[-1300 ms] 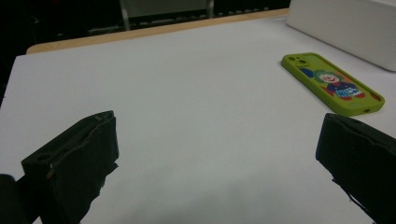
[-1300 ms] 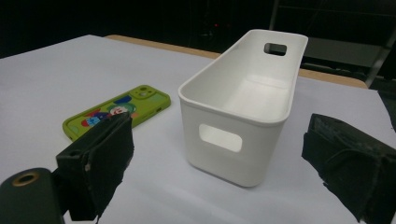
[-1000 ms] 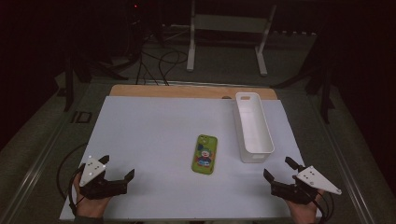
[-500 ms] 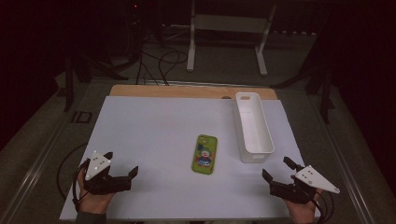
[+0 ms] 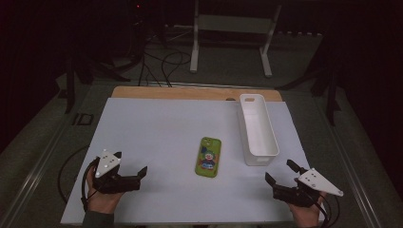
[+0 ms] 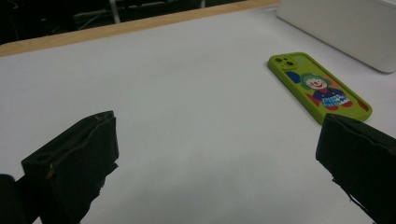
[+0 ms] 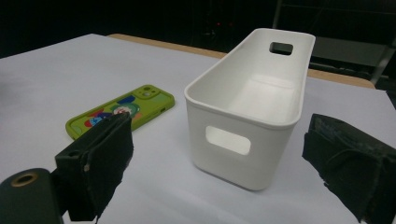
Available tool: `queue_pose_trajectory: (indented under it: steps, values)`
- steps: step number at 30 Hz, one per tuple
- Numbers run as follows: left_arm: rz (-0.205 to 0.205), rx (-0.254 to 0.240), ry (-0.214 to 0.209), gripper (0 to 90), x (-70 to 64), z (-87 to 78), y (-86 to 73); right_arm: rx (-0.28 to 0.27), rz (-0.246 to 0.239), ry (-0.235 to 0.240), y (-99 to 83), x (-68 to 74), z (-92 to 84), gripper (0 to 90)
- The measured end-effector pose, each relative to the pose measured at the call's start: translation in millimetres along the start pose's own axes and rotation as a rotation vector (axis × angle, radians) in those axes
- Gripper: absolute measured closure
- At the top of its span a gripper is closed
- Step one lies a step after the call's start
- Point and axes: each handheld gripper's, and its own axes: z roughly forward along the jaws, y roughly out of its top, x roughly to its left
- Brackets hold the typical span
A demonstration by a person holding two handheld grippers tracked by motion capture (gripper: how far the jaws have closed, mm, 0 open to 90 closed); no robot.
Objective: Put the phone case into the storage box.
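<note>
Left gripper (image 5: 132, 166) has shifted forward and inward since the earlier frames, now further onto the white sheet (image 5: 161, 128); right gripper (image 5: 279, 172) barely moved. Phone (image 5: 208, 156) and bin (image 5: 257, 129) unchanged. Both grippers' jaws spread wide, holding nothing. Phone lies flat mid-sheet, face down, green case with clown print, between the two grippers, well apart from each, ahead and right of the left one, ahead and left of the right one. Bin just right of phone, not touching, directly ahead of right gripper.
</note>
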Motion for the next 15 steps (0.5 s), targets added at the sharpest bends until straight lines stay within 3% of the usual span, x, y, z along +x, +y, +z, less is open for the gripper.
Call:
queue_pose_trajectory:
  steps: [15]
  values:
    - [0.011,0.037,-0.007,0.0,-15.1,18.3,15.1,0.005,-0.006,0.002,1.4,1.4,-0.2,8.0]
